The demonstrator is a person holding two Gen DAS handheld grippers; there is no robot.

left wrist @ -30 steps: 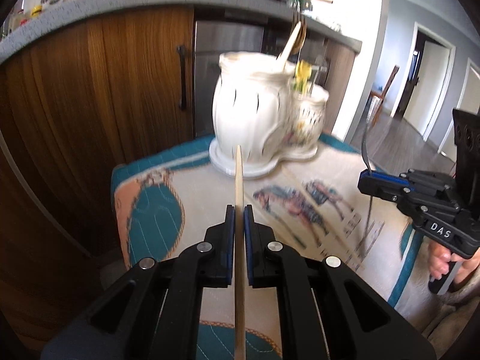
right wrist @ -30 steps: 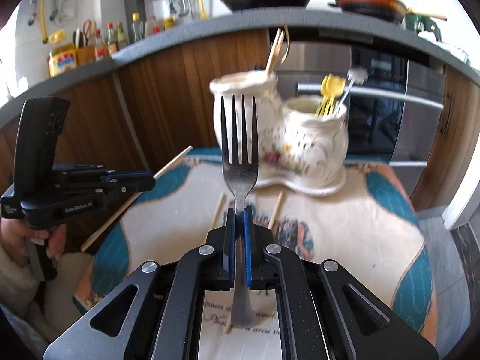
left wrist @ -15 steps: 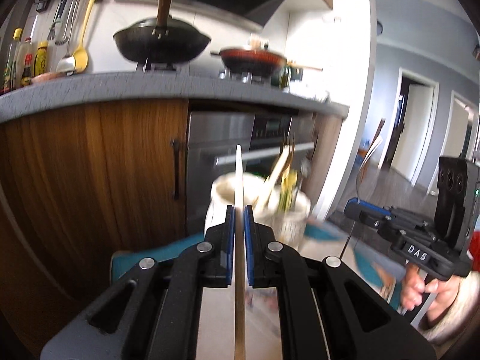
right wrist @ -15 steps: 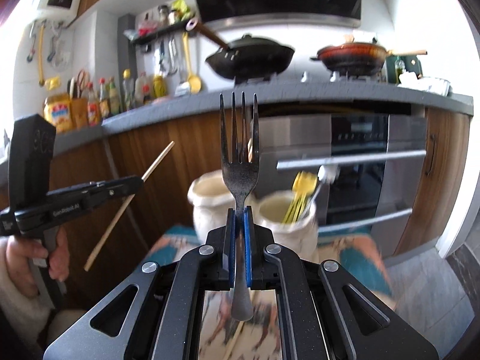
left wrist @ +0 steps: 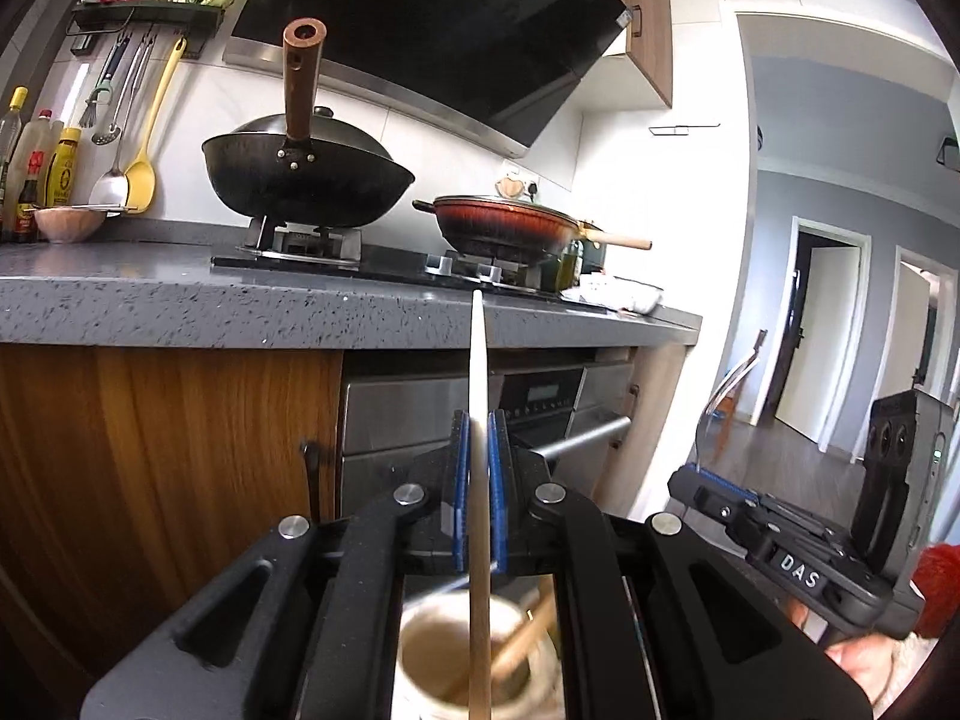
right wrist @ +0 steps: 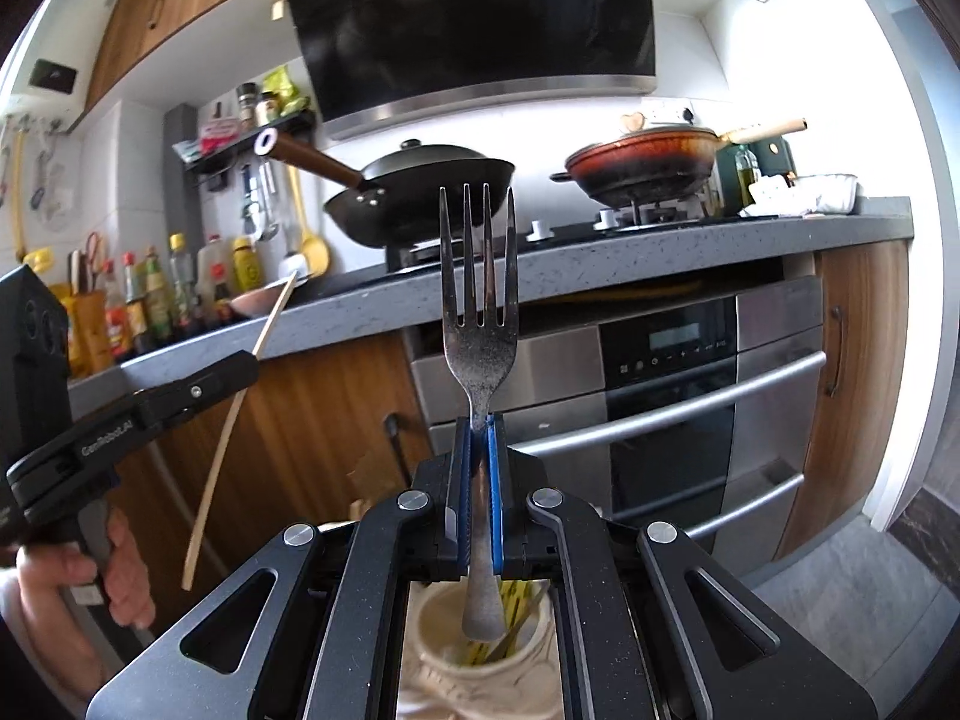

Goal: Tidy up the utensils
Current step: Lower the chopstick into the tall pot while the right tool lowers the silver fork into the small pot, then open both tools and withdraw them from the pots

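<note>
The left gripper (left wrist: 478,498) is clamped mid-length on a light, stiff chopstick (left wrist: 478,360). At frame centre, the right gripper (right wrist: 478,498) pinches a rigid, probably slippery metal fork (right wrist: 478,324) by its neck.

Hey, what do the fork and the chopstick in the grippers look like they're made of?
Fork: looks like metal, grey with a dull, speckled sheen, likely stainless steel. Chopstick: pale tan and matte with no shine, so probably wood or bamboo; which one the pictures cannot settle.
</note>
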